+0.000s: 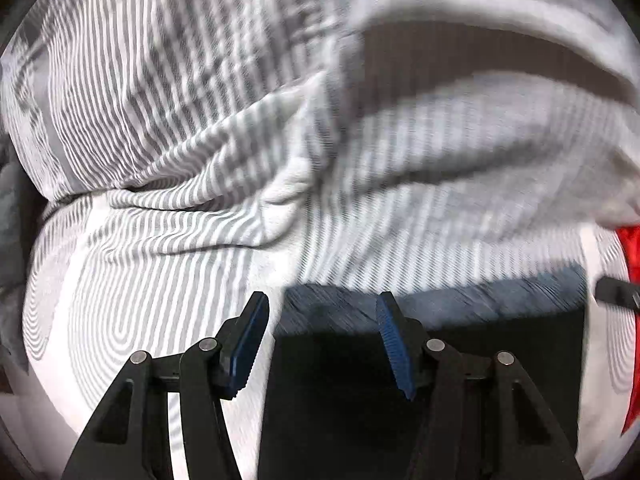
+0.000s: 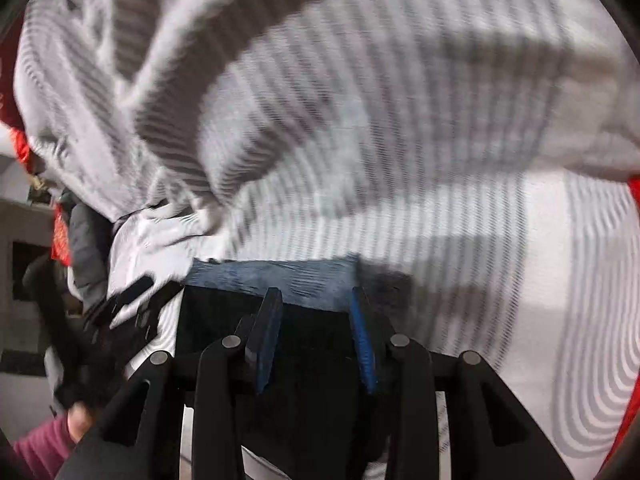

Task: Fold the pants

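Dark pants (image 1: 460,364) with a faded blue band along their far edge lie flat on a grey-and-white striped bed sheet (image 1: 120,280). My left gripper (image 1: 320,320) is open, its blue pads spread over the pants' left far corner, holding nothing. In the right wrist view the pants (image 2: 312,344) lie under my right gripper (image 2: 314,308), which is open with its blue pads apart above the blue band (image 2: 280,276). The left gripper (image 2: 132,300) shows blurred at the left of the right wrist view.
A rumpled striped blanket (image 1: 240,120) is heaped beyond the pants; it also shows in the right wrist view (image 2: 360,80). Red fabric (image 1: 630,248) sits at the right edge. A hand in a maroon sleeve (image 2: 44,444) is at lower left.
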